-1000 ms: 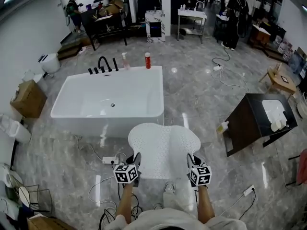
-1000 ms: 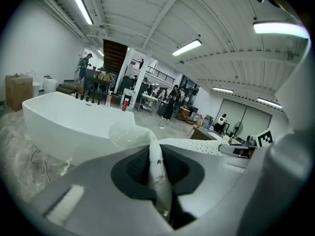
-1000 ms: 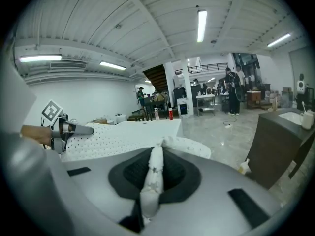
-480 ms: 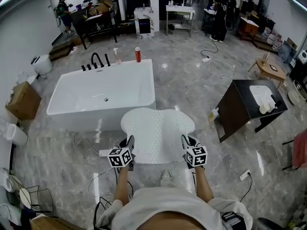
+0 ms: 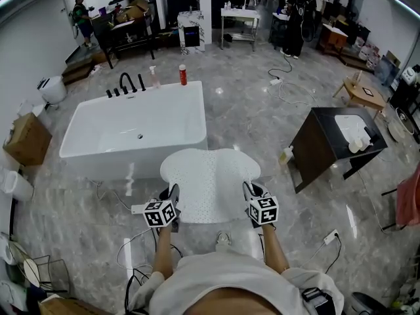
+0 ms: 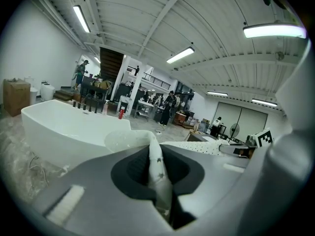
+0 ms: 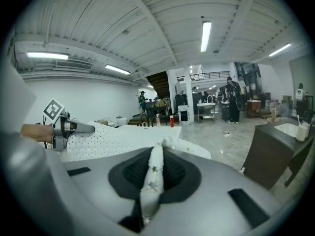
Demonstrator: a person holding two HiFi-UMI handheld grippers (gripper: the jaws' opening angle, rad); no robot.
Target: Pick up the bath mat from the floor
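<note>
**Fingers (image 6: 98, 181) clamped on the bath mat (image 5: 209, 182), both sides**

Your left gripper (image 5: 172, 193) is pinched shut on the mat's near-left edge. In the left gripper view you can see a fold of white material with little stars squeezed right between the fingers. It's the same on your right gripper (image 5: 247, 189), which is closed on the near-right edge with a fold pressed in the middle.

The mat is up off the floor (image 5: 275, 117), stretched out fairly flat between your two grippers. From the head view its far end reaches toward the white bathtub (image 5: 131, 133) and overlaps the tub's near wall. It's white and dotted all over, with a notch in the far edge.

A red bottle (image 5: 183, 75) and the black faucet set (image 5: 125, 84) sit on the tub's far rim. The dark cabinet (image 5: 321, 153) is off to your right, well apart from the mat.
</note>
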